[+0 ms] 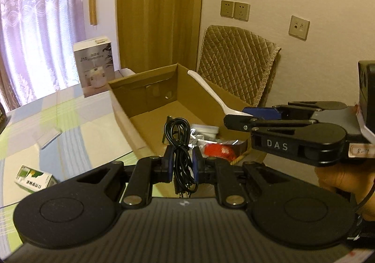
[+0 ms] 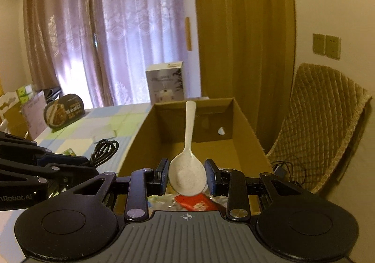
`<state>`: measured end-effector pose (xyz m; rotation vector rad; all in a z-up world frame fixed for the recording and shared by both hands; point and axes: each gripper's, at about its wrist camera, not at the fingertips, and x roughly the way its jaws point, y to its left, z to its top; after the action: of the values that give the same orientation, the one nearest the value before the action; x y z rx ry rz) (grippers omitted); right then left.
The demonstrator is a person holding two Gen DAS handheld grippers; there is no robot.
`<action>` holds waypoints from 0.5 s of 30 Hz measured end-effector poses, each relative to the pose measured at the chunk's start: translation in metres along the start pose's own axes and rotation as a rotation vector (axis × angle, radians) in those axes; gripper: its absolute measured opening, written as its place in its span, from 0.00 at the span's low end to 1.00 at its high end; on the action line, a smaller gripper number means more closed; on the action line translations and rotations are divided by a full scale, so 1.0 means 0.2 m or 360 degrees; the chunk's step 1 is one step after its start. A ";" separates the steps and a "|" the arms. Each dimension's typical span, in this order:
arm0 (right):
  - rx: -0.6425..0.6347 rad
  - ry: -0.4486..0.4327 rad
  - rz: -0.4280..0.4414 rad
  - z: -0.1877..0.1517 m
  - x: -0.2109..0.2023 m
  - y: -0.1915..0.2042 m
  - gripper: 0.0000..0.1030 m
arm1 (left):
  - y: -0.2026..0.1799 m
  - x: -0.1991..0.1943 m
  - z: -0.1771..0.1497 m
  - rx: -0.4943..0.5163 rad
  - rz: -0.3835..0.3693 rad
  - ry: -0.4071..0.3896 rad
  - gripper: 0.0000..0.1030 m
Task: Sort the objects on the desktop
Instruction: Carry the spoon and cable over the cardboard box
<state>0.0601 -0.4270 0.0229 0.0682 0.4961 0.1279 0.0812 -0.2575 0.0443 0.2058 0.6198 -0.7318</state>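
Blue-padded fingers of the left gripper (image 1: 183, 160) clamp a coiled black cable (image 1: 179, 141) at lower centre of its wrist view. The right gripper (image 2: 187, 175) grips the bowl of a white spoon (image 2: 187, 164), handle pointing up-frame. Both hover over the near end of an open cardboard box (image 2: 246, 127), where a red packet (image 1: 216, 151) and silvery wrappers (image 1: 196, 140) lie, on the pastel checked table (image 1: 46, 117).
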 end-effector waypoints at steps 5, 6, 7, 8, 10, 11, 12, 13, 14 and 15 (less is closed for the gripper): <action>0.0046 0.0003 0.0009 -0.01 0.00 -0.09 0.29 | -0.03 0.07 0.04 -0.0007 0.0001 0.0018 0.11; 0.0057 0.0004 0.0010 -0.01 0.00 -0.10 0.29 | -0.04 0.08 0.04 -0.0006 0.0000 0.0021 0.11; 0.0066 0.0005 0.0008 -0.01 0.00 -0.12 0.29 | -0.04 0.09 0.05 -0.0003 0.0001 0.0025 0.11; 0.0075 0.0007 0.0008 -0.01 0.01 -0.13 0.29 | -0.05 0.11 0.06 -0.0002 -0.0001 0.0028 0.11; 0.0094 0.0009 0.0007 -0.02 0.01 -0.16 0.29 | -0.06 0.14 0.07 0.0001 -0.0002 0.0036 0.11; 0.0102 0.0008 0.0006 -0.02 0.02 -0.18 0.29 | -0.07 0.15 0.07 0.0003 -0.0003 0.0040 0.11; 0.0111 0.0007 0.0005 -0.02 0.02 -0.19 0.29 | -0.07 0.17 0.08 0.0006 -0.0003 0.0045 0.11; 0.0122 0.0007 0.0005 -0.02 0.02 -0.20 0.29 | -0.08 0.19 0.09 0.0011 0.0000 0.0048 0.11; 0.0131 0.0007 0.0006 -0.02 0.02 -0.21 0.29 | -0.08 0.20 0.09 0.0016 0.0003 0.0050 0.11; 0.0136 0.0008 0.0005 -0.02 0.03 -0.21 0.29 | -0.08 0.22 0.10 0.0020 0.0004 0.0052 0.11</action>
<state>0.0672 -0.4682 0.0125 0.1524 0.5064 0.1101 0.1035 -0.3009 0.0346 0.2306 0.6459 -0.7312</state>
